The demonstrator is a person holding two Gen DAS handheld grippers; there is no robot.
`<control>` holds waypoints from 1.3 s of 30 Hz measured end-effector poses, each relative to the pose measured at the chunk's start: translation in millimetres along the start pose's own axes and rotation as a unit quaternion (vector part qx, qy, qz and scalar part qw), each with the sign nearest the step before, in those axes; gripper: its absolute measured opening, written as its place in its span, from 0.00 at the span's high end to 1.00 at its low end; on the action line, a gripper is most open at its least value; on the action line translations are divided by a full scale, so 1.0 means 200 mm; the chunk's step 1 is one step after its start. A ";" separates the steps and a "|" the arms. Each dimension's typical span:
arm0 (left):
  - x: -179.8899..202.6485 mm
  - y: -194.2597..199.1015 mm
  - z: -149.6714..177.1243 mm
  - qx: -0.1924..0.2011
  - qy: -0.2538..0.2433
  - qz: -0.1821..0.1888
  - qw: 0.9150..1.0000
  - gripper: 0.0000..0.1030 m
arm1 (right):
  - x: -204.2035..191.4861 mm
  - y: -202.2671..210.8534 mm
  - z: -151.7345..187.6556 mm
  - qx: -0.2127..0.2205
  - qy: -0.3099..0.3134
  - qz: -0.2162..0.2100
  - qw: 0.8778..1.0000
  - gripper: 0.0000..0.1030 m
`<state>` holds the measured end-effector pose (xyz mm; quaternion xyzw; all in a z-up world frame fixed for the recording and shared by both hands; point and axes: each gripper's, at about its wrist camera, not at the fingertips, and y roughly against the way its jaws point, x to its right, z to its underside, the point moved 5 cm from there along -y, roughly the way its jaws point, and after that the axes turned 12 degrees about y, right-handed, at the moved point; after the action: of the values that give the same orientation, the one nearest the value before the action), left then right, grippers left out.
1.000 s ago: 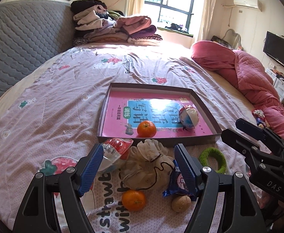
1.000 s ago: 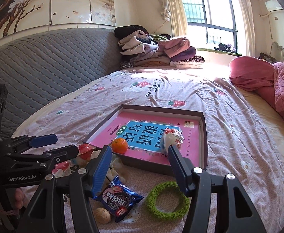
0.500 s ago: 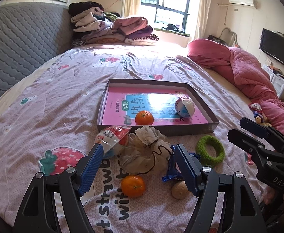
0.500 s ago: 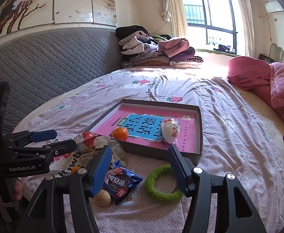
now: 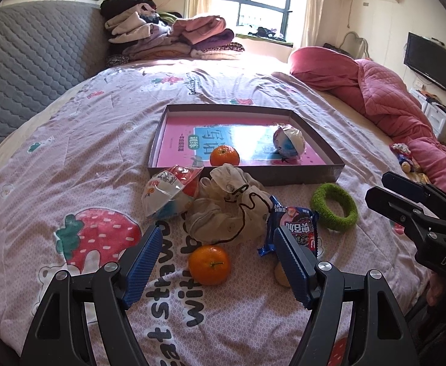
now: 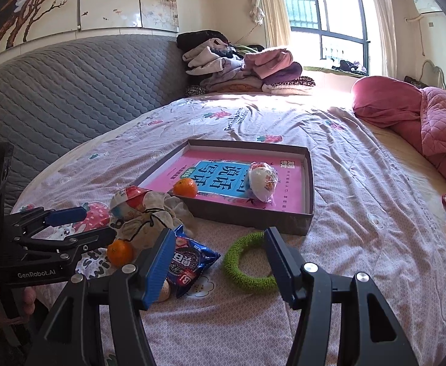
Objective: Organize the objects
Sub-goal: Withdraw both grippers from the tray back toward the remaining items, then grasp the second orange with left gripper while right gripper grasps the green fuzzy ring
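Hanging wide open over the bed (image 5: 70, 152), the left claw (image 5: 215, 254) holds nothing, with an orange (image 5: 209, 264) lying between its tips. The right claw (image 6: 216, 257) is wide open too, above a green ring (image 6: 247, 262) and a blue snack bag (image 6: 189, 262). A second orange (image 5: 224, 155) and a wrapped egg (image 5: 289, 141) sit in the box (image 5: 302, 175).

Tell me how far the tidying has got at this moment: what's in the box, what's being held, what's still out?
Done: one orange and a wrapped egg toy lie in the box. In hand: nothing; the left claw and right claw are both open. Left on the bedspread: a second orange, second egg toy, cloth pouch, snack packet, green ring and a walnut-like ball.
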<state>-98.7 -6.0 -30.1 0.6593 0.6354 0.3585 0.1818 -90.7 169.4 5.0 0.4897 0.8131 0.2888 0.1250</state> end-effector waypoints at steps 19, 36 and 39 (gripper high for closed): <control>-0.02 -0.08 0.11 -0.035 -0.005 -0.008 0.999 0.26 | 0.02 -0.11 0.15 -0.068 0.010 0.018 0.997 0.42; -0.06 -0.13 0.13 -0.041 0.002 -0.016 0.999 0.26 | 0.00 -0.21 0.22 -0.112 0.044 0.027 0.992 0.42; -0.08 -0.14 0.13 -0.041 0.006 -0.016 0.999 0.26 | 0.00 -0.22 0.23 -0.115 0.049 0.029 0.992 0.42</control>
<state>-100.4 -11.5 -70.9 0.6386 0.6319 0.3853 0.2109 -99.9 169.6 -58.0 0.4808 0.7649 0.4078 0.1323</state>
